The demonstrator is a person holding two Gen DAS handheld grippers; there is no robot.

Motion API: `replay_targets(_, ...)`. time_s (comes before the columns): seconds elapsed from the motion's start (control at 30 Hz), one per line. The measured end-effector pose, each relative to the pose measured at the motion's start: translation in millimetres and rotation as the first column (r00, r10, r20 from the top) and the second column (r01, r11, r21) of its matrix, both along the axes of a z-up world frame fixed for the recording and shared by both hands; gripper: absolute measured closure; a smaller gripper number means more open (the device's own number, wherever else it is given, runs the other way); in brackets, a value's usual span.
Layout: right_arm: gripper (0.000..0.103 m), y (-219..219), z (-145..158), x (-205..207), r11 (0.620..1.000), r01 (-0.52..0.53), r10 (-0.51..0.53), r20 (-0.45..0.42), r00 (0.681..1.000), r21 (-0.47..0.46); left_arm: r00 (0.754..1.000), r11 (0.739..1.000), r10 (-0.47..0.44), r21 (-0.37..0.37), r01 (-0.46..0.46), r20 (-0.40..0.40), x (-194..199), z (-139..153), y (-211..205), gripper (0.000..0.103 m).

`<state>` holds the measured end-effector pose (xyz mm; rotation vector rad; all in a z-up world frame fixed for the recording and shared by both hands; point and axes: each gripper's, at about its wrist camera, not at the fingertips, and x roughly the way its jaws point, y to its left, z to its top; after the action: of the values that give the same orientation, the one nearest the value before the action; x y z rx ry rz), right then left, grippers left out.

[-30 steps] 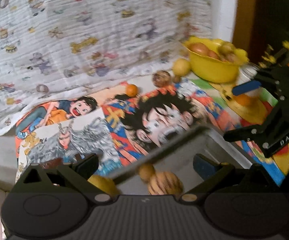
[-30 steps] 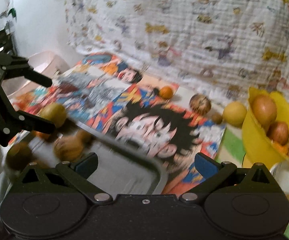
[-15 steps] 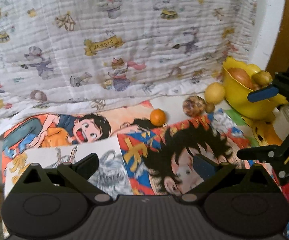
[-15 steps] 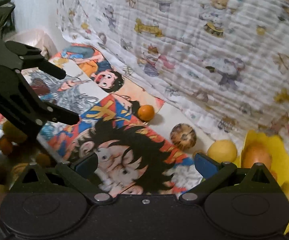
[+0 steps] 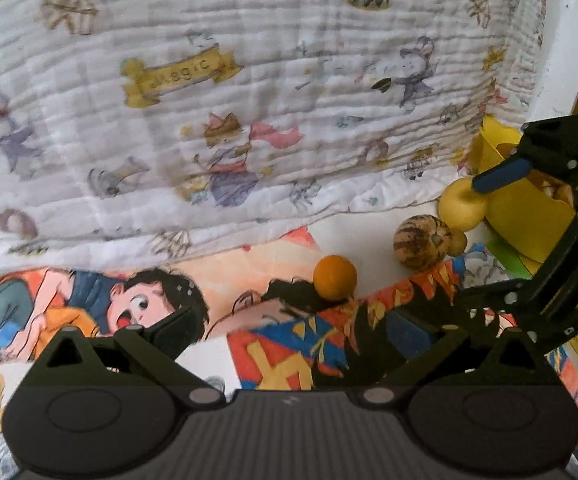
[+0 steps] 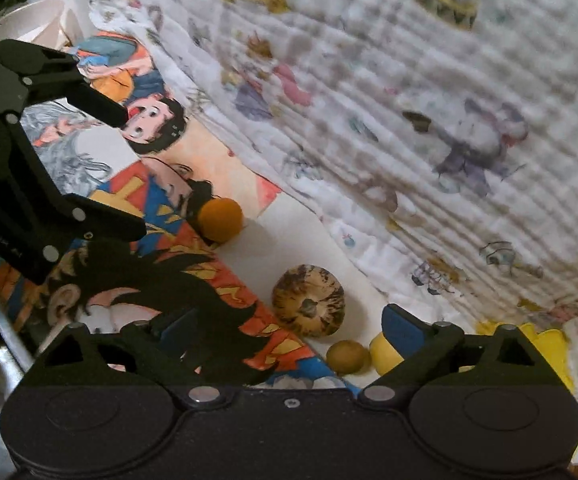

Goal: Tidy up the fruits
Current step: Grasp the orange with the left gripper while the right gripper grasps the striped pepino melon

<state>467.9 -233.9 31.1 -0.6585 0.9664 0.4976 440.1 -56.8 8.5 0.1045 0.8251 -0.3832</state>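
Observation:
A small orange [image 5: 334,277] [image 6: 219,220] lies on the cartoon-print mat near its back edge. A brown striped round fruit [image 5: 422,241] [image 6: 308,300] lies to its right, with a small brown fruit [image 6: 347,356] and a yellow lemon [image 5: 462,207] [image 6: 383,354] beside it. A yellow bowl [image 5: 525,216] with fruit stands at the far right. My left gripper [image 5: 289,330] is open and empty, short of the orange. My right gripper [image 6: 289,328] is open and empty, close in front of the striped fruit. Each gripper shows in the other's view, the right one [image 5: 501,232] and the left one [image 6: 113,168].
A white cartoon-print cloth [image 5: 225,112] hangs behind the mat as a backdrop. A metal tray edge [image 6: 5,340] with fruit shows at the lower left of the right wrist view. A white container [image 6: 33,28] stands at the far left.
Both grippers have moved forward from over the metal tray toward the loose fruits at the back of the mat. The tray has dropped out of the left wrist view. Both stay open.

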Motion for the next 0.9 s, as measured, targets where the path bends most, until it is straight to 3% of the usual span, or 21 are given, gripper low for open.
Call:
replay_targets(0.27, 0.02, 1, -18, 13, 0.998, -0.002, 0.003, 0.019, 1.0, -0.056, 0.998, 0.999, -0.043, -0.004, 0.044, 0.048, 12, -16, -11, 0.002)
replay_targets(0.9, 0.045, 1, -45, 34, 0.998, 0.063, -0.063, 0.001, 0.998, -0.029, 0.998, 0.994, -0.058, -0.093, 0.06, 0.025, 31, -36, -17, 0.033)
